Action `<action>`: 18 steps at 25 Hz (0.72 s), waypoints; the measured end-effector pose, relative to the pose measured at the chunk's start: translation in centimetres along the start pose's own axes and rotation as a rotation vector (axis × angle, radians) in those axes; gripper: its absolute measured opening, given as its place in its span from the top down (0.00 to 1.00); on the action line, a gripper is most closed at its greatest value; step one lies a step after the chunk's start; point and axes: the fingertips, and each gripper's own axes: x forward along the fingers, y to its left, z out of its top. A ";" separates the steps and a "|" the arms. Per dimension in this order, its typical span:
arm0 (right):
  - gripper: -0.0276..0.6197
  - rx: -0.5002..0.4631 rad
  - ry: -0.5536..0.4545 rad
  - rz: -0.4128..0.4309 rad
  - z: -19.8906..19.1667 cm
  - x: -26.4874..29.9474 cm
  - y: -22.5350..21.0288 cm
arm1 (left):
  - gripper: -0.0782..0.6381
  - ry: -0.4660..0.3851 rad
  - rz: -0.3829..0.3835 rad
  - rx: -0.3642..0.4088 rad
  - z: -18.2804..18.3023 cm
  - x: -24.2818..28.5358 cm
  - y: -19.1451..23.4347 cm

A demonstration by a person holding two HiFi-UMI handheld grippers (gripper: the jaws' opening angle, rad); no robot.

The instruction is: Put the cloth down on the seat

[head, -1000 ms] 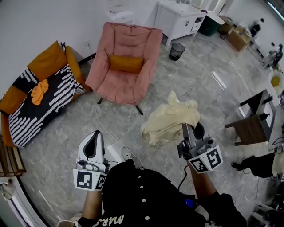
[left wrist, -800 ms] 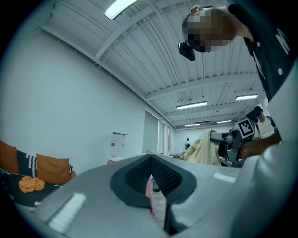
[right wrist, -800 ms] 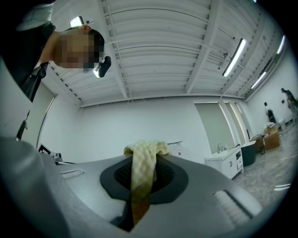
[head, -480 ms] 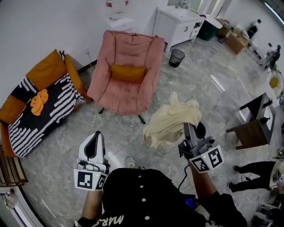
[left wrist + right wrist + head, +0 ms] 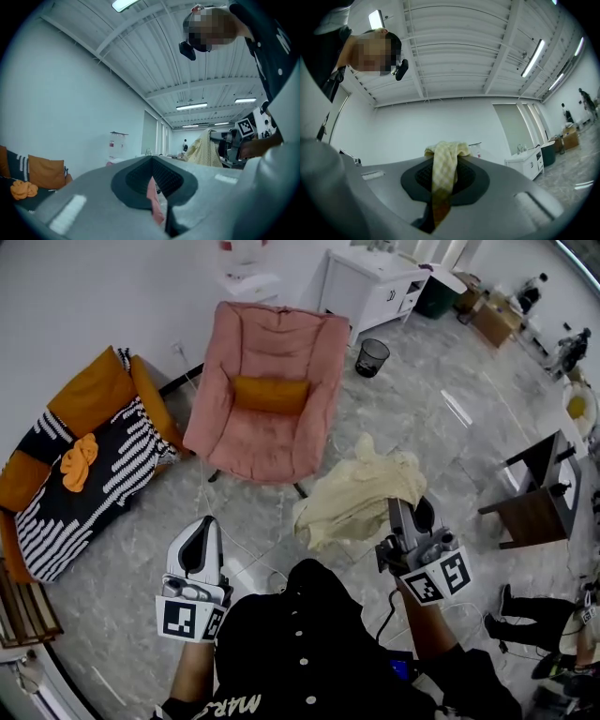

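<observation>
A pale yellow checked cloth [image 5: 361, 493] hangs bunched from my right gripper [image 5: 401, 510], which is shut on its top edge. In the right gripper view a fold of the cloth [image 5: 443, 171] drapes down between the jaws of the right gripper [image 5: 442, 164]. The pink armchair [image 5: 267, 418] stands ahead and to the left, with an orange cushion [image 5: 272, 395] against its back and its seat bare. My left gripper [image 5: 197, 545] is held low at the left, shut and empty. In the left gripper view, beyond the left gripper [image 5: 152, 180], the cloth [image 5: 204, 150] shows at the right.
An orange sofa [image 5: 103, 381] with a striped throw [image 5: 84, 465] stands at the left. A white cabinet [image 5: 375, 282] and a black wastebasket [image 5: 372, 354] are behind the armchair. A dark side table [image 5: 534, 498] is at the right. Cables [image 5: 234, 549] lie on the floor.
The cloth's lower edge has swung a little to the left. Both grippers keep their hold and place in view. The armchair has shifted only slightly.
</observation>
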 end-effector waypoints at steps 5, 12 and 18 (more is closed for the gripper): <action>0.88 -0.001 0.017 0.003 -0.3 1.5 0.0 | 0.89 0.010 0.001 -0.015 -0.4 0.7 1.0; 0.88 -0.008 0.018 0.014 -1.2 4.9 -1.3 | 0.89 0.022 0.032 -0.039 -1.5 3.0 3.4; 0.88 0.000 0.013 0.018 -2.0 9.6 -3.6 | 0.89 0.017 0.030 -0.025 -1.2 7.3 5.9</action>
